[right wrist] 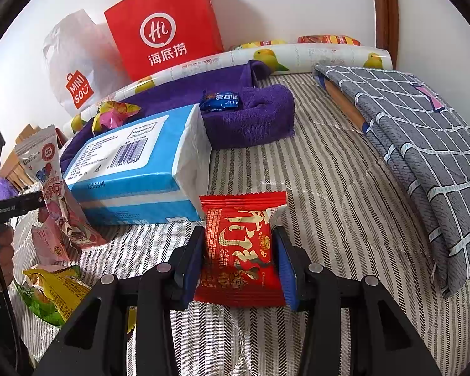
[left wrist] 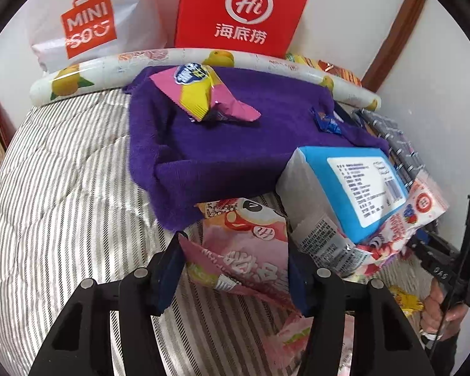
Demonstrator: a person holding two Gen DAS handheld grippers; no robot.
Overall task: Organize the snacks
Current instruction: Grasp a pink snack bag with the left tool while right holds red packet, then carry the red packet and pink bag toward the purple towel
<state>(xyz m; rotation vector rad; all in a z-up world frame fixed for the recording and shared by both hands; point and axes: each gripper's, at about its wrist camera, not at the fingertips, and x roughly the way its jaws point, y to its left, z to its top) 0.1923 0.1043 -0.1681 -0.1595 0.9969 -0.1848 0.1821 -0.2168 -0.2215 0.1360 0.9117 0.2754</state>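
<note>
On the striped bed point(right wrist: 329, 169), snacks lay scattered around a blue tissue pack point(right wrist: 134, 169) and a folded purple towel point(left wrist: 228, 144). Right gripper point(right wrist: 239, 250): jaws clamped on a red packet point(right wrist: 239, 250), pads pressing its two side edges, packet upright between them with its lower seam hanging just over the bedcover. Left gripper point(left wrist: 235, 269): jaws either side of a pink packet point(left wrist: 244, 260) lying on the bed in front of the towel; the left pad met its crimped end, but whether the right pad pressed on it I could not tell.

Other snacks: a pink-and-yellow packet point(left wrist: 200, 94) and a small blue candy point(left wrist: 326, 122) on top of the towel, a strawberry pouch point(right wrist: 51, 188) leaning against the tissue pack, a green-yellow packet point(right wrist: 50, 291) near the left hand point(right wrist: 0, 250). Two bags, a red one point(right wrist: 166, 25) and a white one point(right wrist: 75, 72), stood against the wall behind a rolled mat point(left wrist: 203, 59).

Handling, by judgement: all packets look light, air-puffed, with slick foil film that crinkles and slides. Contents are likely brittle, so a hard squeeze across the belly risks crushing. Best hold is across the narrow width near a sealed seam, as with the red packet. The pink packet lay flat and limp; a bite on its crimped end should lift it, though it will dangle and swing.
</note>
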